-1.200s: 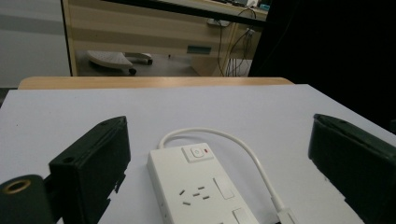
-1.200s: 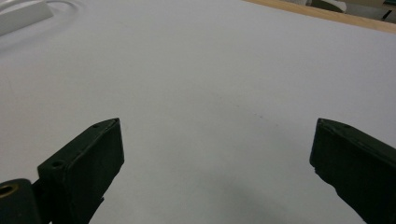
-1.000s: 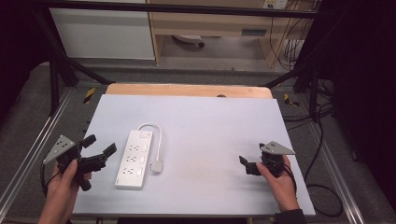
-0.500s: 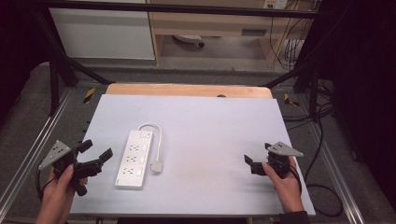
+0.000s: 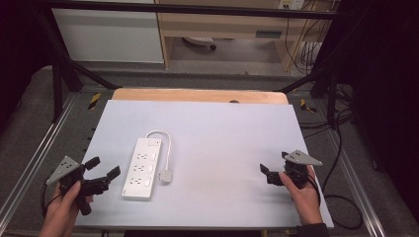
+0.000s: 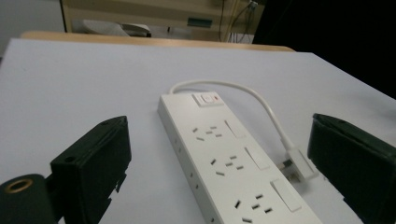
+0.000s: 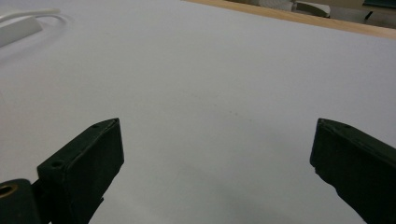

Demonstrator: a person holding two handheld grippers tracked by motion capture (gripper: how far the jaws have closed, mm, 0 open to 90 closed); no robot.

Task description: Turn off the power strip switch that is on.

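Table point(image 5: 222, 123) — one power strip point(image 5: 142, 168), two claws point(image 5: 101, 168) point(image 5: 271, 174), both spread apart, empty.

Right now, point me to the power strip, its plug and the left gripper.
power strip point(image 5: 142, 168), high view, middle of its white top face.
plug point(image 5: 165, 175), high view, the white plug body at the cord's end.
left gripper point(image 5: 104, 167), high view, midway between its open fingertips.

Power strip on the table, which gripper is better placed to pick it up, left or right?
Left, probably. The left gripper hangs open right beside the power strip, aimed along it. The right gripper is open too, but far across the bare table.
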